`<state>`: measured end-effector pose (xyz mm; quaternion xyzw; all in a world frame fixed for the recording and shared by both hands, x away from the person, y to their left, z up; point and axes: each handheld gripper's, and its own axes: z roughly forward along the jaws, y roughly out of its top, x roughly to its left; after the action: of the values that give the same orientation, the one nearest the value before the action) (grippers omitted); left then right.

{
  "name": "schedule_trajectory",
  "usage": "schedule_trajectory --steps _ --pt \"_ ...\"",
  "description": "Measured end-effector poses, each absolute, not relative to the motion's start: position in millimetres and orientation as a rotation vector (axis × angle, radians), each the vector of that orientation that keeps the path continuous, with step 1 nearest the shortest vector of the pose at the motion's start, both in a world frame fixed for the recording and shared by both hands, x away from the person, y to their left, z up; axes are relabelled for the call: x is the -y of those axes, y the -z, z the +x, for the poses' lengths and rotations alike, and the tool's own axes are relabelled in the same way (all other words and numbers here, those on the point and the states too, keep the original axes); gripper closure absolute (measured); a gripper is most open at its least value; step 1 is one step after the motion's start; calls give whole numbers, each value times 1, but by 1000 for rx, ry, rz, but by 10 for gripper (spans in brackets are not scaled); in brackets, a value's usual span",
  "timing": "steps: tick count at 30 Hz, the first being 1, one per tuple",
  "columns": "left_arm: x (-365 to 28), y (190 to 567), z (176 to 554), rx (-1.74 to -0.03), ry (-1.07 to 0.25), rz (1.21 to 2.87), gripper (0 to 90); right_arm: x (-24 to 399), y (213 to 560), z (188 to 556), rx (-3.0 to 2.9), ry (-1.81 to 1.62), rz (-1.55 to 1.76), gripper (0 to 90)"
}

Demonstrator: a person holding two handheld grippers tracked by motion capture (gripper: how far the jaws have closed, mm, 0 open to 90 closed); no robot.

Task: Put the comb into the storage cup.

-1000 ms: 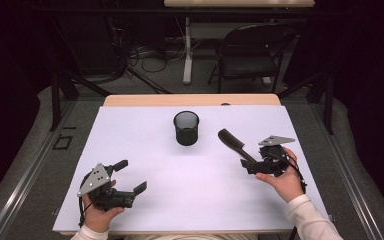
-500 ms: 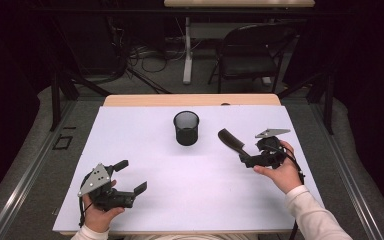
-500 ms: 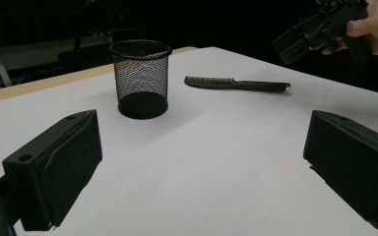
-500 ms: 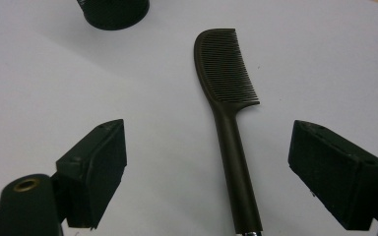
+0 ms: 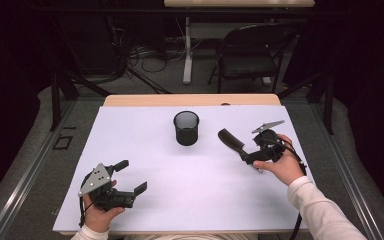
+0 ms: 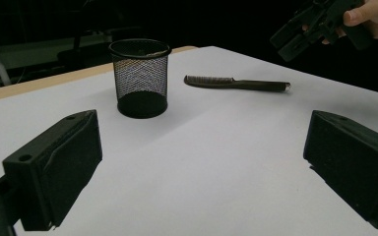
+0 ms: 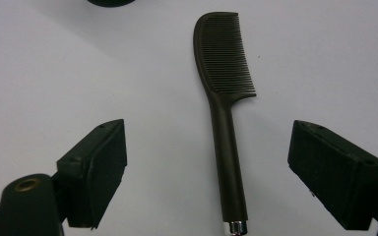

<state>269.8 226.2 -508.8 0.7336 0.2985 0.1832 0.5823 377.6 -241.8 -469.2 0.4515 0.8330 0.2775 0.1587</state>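
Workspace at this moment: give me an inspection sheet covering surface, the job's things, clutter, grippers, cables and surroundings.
Surface: white sheet over a wooden table, flat.
Job's things: black mesh cup upright, mid-table; dark comb lying flat to the cup's right, apart from it.
Clutter: nothing seen.
Grippers: left gripper open, low over the near left of the sheet, holding nothing; right gripper open, above the comb's handle, jaws either side and clear of it.
Cables: right gripper's cable trails past the sleeve; loose cables on the floor behind.
Surroundings: dark room; folding chair, table leg.
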Motion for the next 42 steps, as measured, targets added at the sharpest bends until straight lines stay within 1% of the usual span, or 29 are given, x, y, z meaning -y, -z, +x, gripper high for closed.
schedule_trajectory --steps 24,30,39,42 --pt "-225 510 271 -700 -416 1712 15 231 461 396 -2444 -650 1216 167" --pt "-225 510 271 -699 -416 1713 15 227 462 399 -2454 -627 1192 204" --pt "-225 510 271 -699 -417 1714 16 222 464 406 -2478 -603 1177 222" --pt "-226 510 271 -699 -416 1713 17 221 465 408 -2477 -594 1164 245"
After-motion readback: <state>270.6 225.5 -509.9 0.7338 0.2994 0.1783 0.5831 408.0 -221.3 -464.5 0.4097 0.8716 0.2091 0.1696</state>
